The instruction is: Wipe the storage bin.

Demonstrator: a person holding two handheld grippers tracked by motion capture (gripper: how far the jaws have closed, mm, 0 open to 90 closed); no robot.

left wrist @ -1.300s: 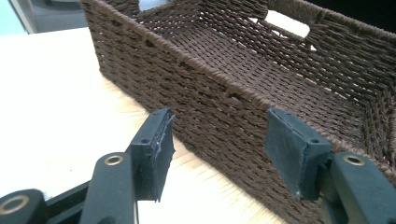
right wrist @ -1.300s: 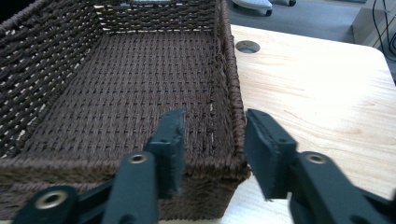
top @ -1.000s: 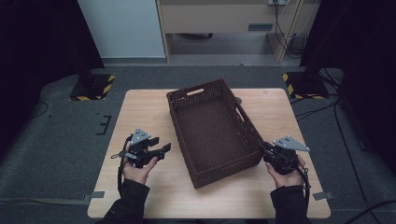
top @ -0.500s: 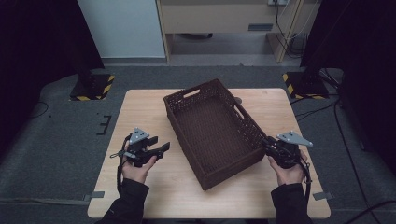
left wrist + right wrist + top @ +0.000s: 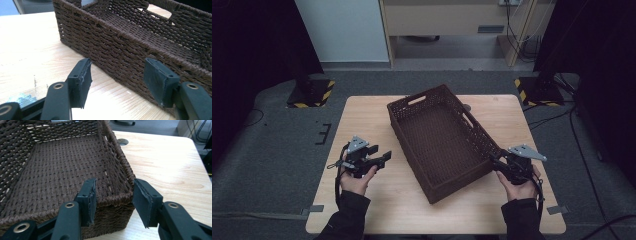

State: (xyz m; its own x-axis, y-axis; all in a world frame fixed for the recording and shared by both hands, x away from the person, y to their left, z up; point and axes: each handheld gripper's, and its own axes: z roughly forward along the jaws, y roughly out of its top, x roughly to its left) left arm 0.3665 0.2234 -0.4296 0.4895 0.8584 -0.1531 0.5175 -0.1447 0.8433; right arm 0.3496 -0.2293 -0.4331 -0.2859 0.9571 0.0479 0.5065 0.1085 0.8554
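Near edge: two dark sleeves come in from the bottom. Left tongs (image 5: pixel 384 157) lie low over the table (image 5: pixel 362 125), jaws apart, nothing between them, just beside the basket's long side wall, not touching. Right tongs (image 5: pixel 495 162) sit at the near right corner of the brown woven basket (image 5: pixel 437 140); jaws have just been opening and now straddle that corner rim, pads off the weave. Basket stands skewed mid-table, empty, handle cut-outs in its walls. Table is light wood, bare, with a round cable hole (image 5: pixel 122 142) beyond the basket's right wall. Beyond: grey carpet floor (image 5: pixel 277 150), two yellow-black striped stand bases (image 5: pixel 312 92), cables on the right, pale panel and wooden cabinet at the back, dark sides.
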